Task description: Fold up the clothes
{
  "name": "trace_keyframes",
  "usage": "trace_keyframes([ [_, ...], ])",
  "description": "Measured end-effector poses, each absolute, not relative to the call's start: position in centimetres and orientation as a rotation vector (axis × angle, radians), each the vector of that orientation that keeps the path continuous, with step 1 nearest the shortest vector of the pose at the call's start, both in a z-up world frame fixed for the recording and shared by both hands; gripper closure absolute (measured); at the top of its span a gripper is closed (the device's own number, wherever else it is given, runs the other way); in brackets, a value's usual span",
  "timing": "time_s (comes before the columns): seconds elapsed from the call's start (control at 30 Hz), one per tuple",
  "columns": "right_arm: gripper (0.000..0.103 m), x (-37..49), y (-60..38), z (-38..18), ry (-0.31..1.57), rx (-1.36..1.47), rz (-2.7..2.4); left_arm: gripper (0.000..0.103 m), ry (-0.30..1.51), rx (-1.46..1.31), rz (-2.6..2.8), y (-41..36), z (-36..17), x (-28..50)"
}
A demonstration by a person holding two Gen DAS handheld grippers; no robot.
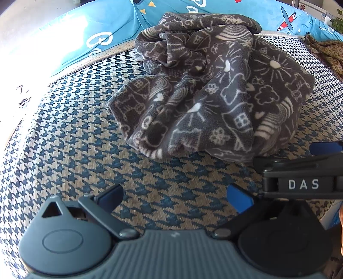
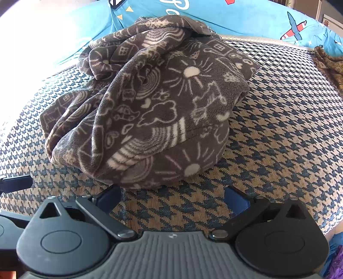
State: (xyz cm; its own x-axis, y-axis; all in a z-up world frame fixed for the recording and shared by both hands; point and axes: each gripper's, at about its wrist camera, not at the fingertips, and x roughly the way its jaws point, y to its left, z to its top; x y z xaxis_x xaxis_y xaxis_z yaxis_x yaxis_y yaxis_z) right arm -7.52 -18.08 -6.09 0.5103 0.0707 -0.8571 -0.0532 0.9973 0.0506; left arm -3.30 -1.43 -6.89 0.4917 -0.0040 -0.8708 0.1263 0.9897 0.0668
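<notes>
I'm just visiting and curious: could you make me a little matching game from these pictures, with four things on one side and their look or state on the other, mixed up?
Things:
1. fleece garment
2. bed cover
3. blue pillow
4. right gripper

Descriptions:
A. open, holding nothing
B. airplane print, at the back
C. crumpled in a heap, dark grey with cream doodles
D. houndstooth weave, under the heap

Pairs: 1-C, 2-D, 3-B, 4-A
</notes>
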Motion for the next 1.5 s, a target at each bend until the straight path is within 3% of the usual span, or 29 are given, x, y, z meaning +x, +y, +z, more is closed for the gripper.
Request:
trace_keyframes([
  [0.93,0.0,-7.8,-19.5,-6.1,1.025,0.025,0.06,0.0,1.048,0.098,-0.074,-1.8,-7.3,-3.6],
  [1.5,0.0,-6.0,-23.7,-1.7,0.827,0.162,0.054,0.0,0.958,0.021,-0.047,-0.3,-5.8,-1.5],
])
